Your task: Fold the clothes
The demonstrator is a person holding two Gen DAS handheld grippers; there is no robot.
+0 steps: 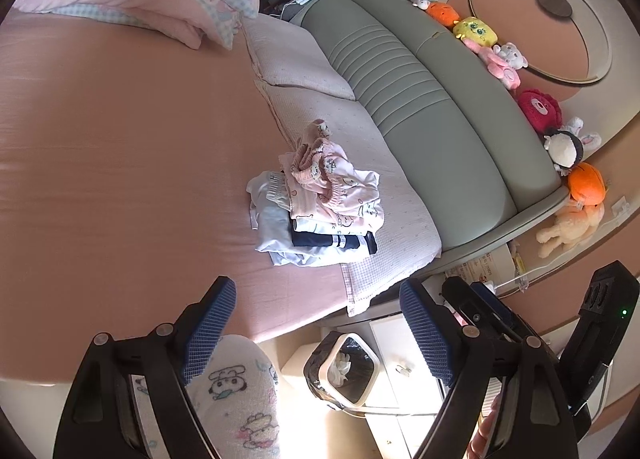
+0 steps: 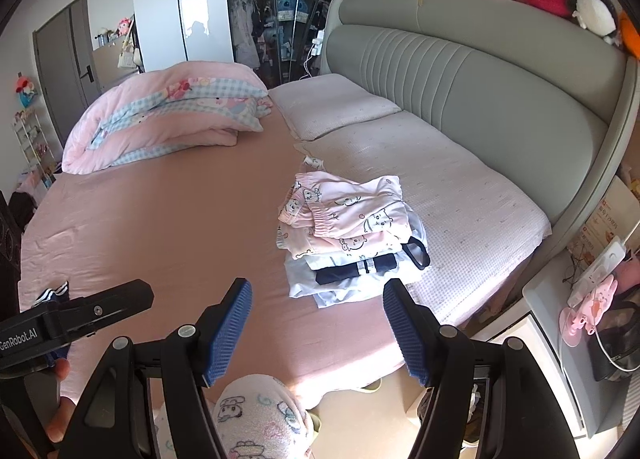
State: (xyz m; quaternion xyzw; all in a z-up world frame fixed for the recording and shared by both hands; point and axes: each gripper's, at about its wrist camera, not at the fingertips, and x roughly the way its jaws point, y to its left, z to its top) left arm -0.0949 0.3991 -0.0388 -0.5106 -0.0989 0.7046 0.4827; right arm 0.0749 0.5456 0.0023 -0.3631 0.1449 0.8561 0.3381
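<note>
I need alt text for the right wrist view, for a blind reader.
A stack of folded pink, white and navy clothes lies on a pink bed sheet near a grey padded headboard. The open right hand-held gripper hovers in front, holding nothing.

The bed sheet [image 2: 160,227] is seen in plain dusty pink. The stack of clothes [image 2: 352,235] is topped by pale pink pieces printed with cartoon bears, over white, navy and light blue layers. The headboard [image 2: 500,91] is coloured grey-green. The quilt [image 2: 160,115] is patterned in pink with blue-and-white check. Blue ribbed pads [image 2: 230,323] are carried on black gripper fingers. The pillows [image 2: 332,103] are shown in pale lilac with tiny dots.
</note>
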